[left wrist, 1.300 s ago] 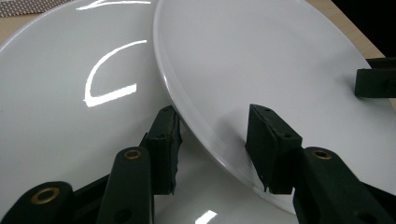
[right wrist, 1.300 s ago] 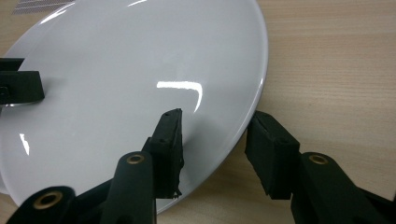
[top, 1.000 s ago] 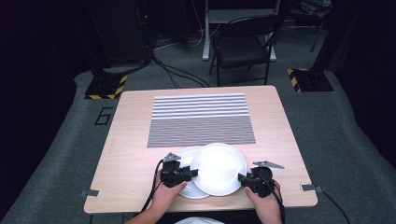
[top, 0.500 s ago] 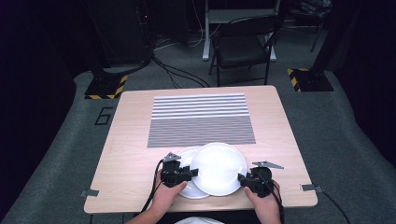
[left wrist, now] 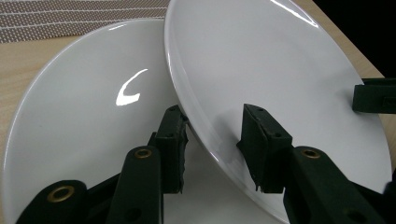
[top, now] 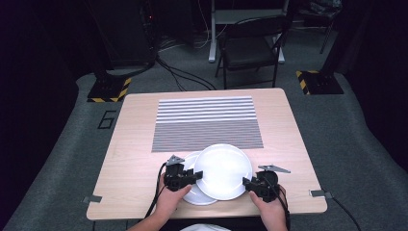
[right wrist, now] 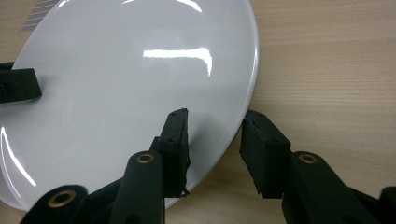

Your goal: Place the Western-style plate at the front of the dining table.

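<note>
Plates are the work here: an upper plate (top: pixel 223 171) lies overlapping a lower plate (top: pixel 197 192) near the front edge of the worktop (top: pixel 134 144). Starting at the left, the left gripper (top: pixel 197 174) has its jaws narrowed astride the upper plate's left rim, one jaw under the rim and above the lower plate (left wrist: pixel 88 130), the other on the upper plate's face (left wrist: pixel 280 84). At the opposite rim, the right gripper (top: pixel 246 182) has its jaws clamped on the upper plate (right wrist: pixel 130 93), one above, one beneath. To lift well, I judge both grips should be firm and rise together, level, so the rim clears the lower plate without dragging it toward the striped mat (top: pixel 207 122).
</note>
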`<state>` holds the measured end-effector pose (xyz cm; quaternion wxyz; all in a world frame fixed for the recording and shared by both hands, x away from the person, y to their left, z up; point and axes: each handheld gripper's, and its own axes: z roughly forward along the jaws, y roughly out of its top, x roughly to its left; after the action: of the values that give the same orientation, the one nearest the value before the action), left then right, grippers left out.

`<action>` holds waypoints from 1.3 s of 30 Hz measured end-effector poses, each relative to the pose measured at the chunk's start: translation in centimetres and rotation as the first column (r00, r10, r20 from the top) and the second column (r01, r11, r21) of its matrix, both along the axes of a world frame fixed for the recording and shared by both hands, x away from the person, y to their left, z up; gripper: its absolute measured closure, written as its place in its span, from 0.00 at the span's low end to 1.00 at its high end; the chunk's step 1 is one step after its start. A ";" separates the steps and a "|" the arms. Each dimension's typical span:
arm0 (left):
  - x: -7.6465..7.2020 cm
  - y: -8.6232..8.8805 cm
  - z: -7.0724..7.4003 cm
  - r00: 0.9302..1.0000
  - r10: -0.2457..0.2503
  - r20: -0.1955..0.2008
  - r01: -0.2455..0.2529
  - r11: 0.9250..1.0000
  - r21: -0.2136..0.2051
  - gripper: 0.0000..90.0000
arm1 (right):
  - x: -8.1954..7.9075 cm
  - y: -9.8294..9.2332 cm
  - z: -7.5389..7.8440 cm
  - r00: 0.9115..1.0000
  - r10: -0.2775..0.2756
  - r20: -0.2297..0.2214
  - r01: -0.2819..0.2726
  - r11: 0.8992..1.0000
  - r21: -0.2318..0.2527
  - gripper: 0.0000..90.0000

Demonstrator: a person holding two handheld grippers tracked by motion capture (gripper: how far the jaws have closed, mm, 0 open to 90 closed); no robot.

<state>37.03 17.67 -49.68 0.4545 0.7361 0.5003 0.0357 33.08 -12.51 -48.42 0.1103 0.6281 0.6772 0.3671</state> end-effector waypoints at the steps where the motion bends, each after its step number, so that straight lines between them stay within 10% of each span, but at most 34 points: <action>1: 0.0 0.0 0.0 1.000 0.002 0.000 -0.002 1.000 0.001 0.67 | 0.0 0.0 0.0 1.000 0.001 0.003 -0.001 1.000 0.001 0.69; 39: 1.4 2.6 2.0 0.998 0.058 0.023 -0.058 0.998 -0.030 0.66 | 2.3 2.1 2.3 0.998 0.034 0.048 -0.036 0.998 0.046 0.68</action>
<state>38.40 20.28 -47.65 0.4700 0.7140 0.5165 0.0503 35.35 -10.37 -46.13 0.1051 0.6097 0.6765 0.3995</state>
